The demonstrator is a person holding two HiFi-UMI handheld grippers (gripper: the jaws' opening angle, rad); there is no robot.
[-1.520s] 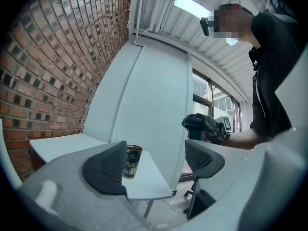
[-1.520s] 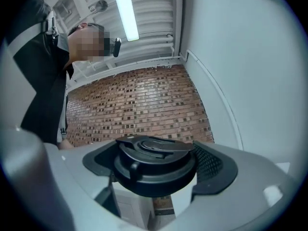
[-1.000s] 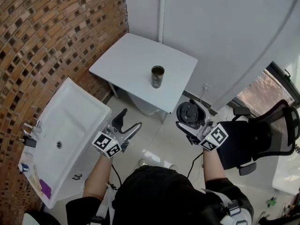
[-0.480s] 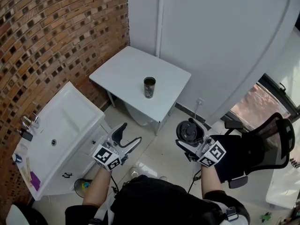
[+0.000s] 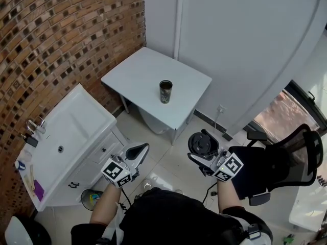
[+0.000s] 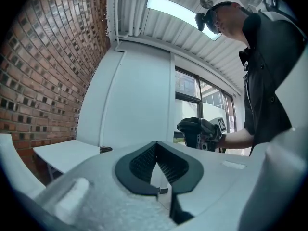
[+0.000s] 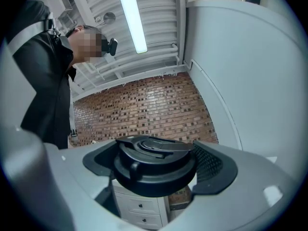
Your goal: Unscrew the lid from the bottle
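Left gripper (image 5: 139, 150): its jaws have just been closing and are now pressing together with nothing between them.
Right gripper (image 5: 203, 147): is pinching the black lid (image 7: 154, 163) across its rim.
Bottle (image 5: 165, 91): is standing upright and lidless on the white table (image 5: 134, 70), well apart from both grippers.

Open floor (image 5: 168, 154) runs to the tabletop (image 5: 138, 70) between the sink cabinet (image 5: 84, 124) and the office chair (image 5: 301, 152). Only the bottle (image 5: 165, 92) stands there, with a brick wall (image 5: 61, 45) close at left.

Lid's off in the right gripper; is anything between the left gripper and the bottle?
Nothing visible. The bottle stands alone on the table, only open air between it and the left gripper, whose jaws have just closed empty.
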